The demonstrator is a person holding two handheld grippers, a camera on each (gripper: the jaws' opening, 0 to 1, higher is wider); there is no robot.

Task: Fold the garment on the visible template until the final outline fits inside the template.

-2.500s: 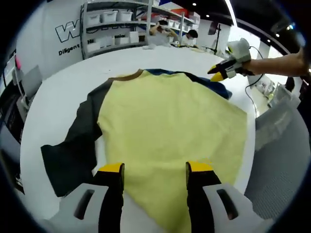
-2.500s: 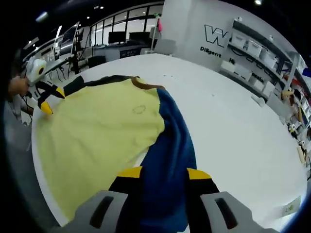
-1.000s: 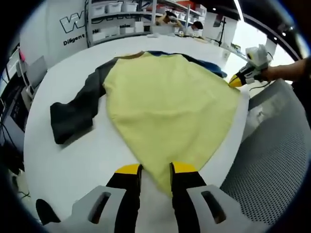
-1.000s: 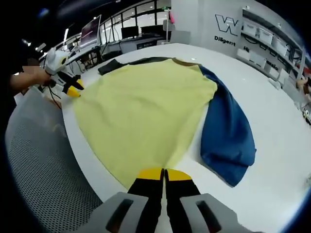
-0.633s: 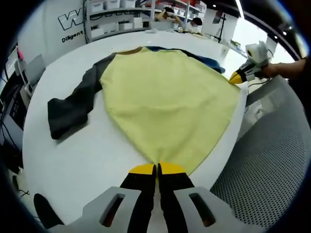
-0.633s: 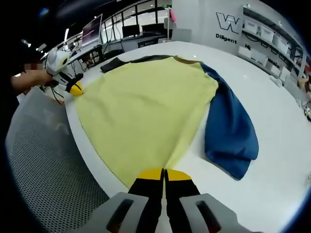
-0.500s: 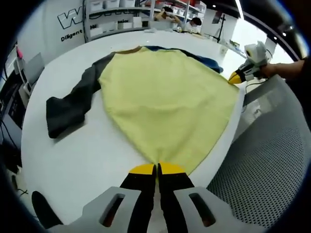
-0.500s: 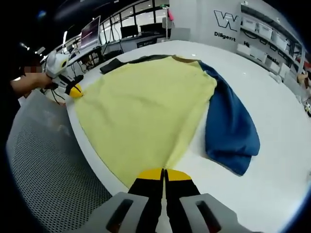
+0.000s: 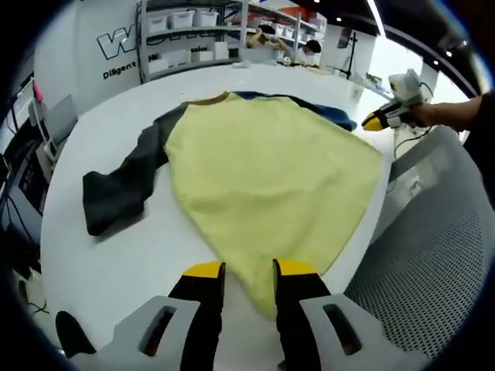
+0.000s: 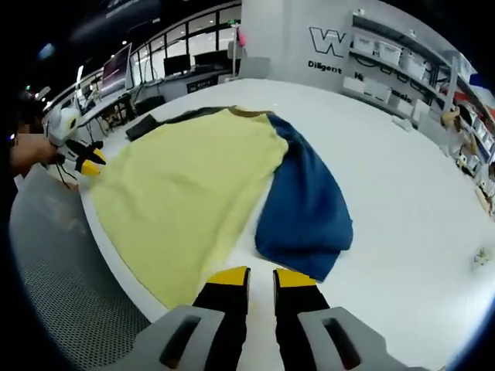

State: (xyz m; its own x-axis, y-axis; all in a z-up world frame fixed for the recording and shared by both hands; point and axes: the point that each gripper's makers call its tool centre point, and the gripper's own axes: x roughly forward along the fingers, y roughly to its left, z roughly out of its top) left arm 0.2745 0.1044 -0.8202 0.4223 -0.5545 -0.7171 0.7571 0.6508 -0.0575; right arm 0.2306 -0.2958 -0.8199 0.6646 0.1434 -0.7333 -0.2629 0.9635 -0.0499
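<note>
the folding is looking barely begun. the garment (image 9: 263, 174) is lying spread flat and unfolded across the white table (image 9: 116, 247), with no fold laid in it as far as either view shows, so every fold is left to do. no template outline is making itself plain under or around the cloth, so i cannot tell how the final shape is meant to sit.

the left gripper (image 9: 247, 270) is sitting low over the near hem, its yellow-tipped jaws parted a little with the pointed corner of the yellow cloth running down between them; the jaws are not pinching it. the right gripper (image 10: 261, 277) is hovering over bare table just short of the other hem corner, jaws likewise a little apart and holding nothing. each tool is also showing far off at the side of the other's view, near the table edge.

the garment is a sweater with a broad pale yellow body, a brown neckband (image 9: 207, 99) at the end farthest from the left gripper, a dark grey sleeve (image 9: 124, 185) trailing off to that gripper's left and bunching at its cuff, and a blue sleeve (image 10: 305, 205) lying ahead of the right gripper, doubled loosely alongside the yellow. the yellow panel is looking smooth, with its hem running close to the table's edge. shelving and other people are showing beyond the table.
</note>
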